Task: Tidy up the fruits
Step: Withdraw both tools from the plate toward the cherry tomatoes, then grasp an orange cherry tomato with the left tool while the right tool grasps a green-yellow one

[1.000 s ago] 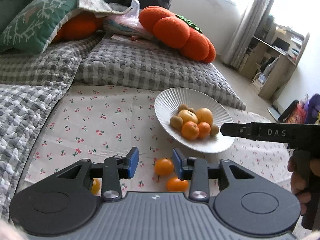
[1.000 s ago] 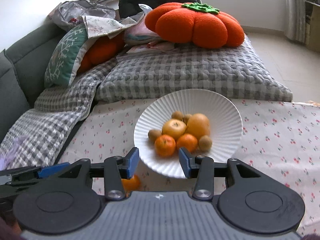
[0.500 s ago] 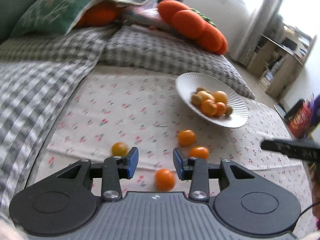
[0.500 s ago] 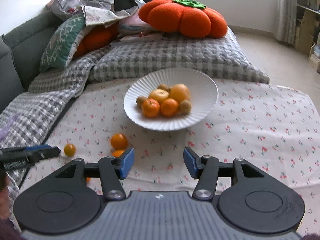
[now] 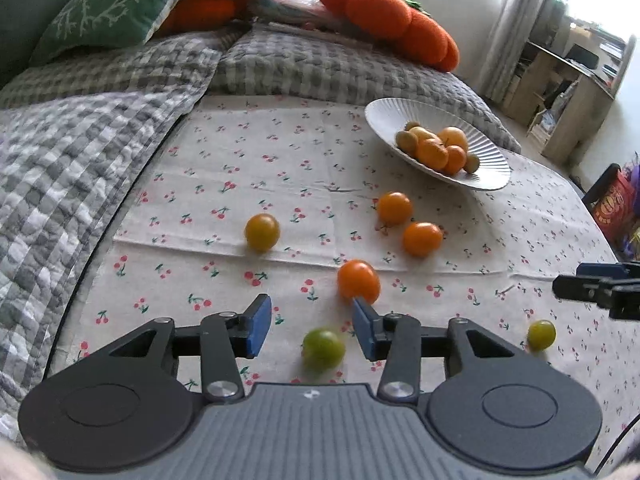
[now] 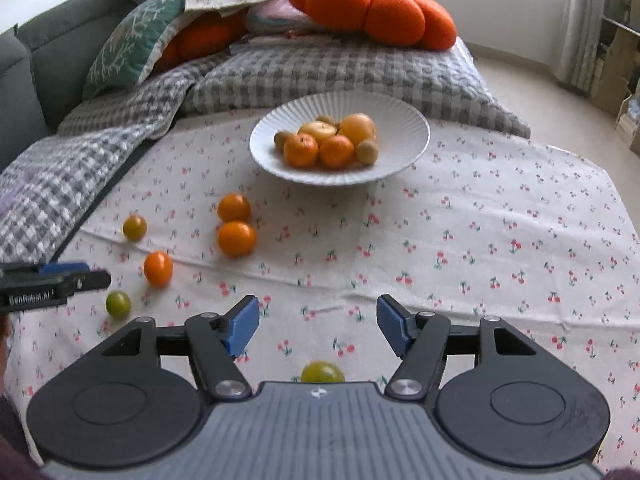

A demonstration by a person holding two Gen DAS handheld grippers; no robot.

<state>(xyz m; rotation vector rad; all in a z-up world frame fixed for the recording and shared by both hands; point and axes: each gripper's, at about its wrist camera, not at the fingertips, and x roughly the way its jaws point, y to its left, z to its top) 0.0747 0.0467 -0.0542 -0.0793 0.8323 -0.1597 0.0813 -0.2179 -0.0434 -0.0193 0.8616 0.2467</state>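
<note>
Near the white plate [image 6: 340, 172] of piled fruit, six small loose fruits lie scattered on the cherry-print cloth [image 6: 480, 220]. The left tool [image 5: 312, 330] and right tool [image 6: 318, 326] have both just been opening, each empty above a green fruit [image 5: 323, 350]. A glancing pad could roll one away.

White ribbed plate [image 6: 404, 128]: glazed ceramic look, fluted, faint sheen. Cherry-print tablecloth [image 6: 480, 240]: matt woven cloth, creased. Grey checked quilt [image 5: 60, 168]: padded, puckered fabric. Orange pumpkin-shaped cushion [image 6: 372, 12]: fuzzy plush. Small orange tomato-like fruit [image 5: 358, 282]: smooth, glossy skin. Gripper bodies: matt black plastic, blue pads, bright metal pivot screws.
</note>
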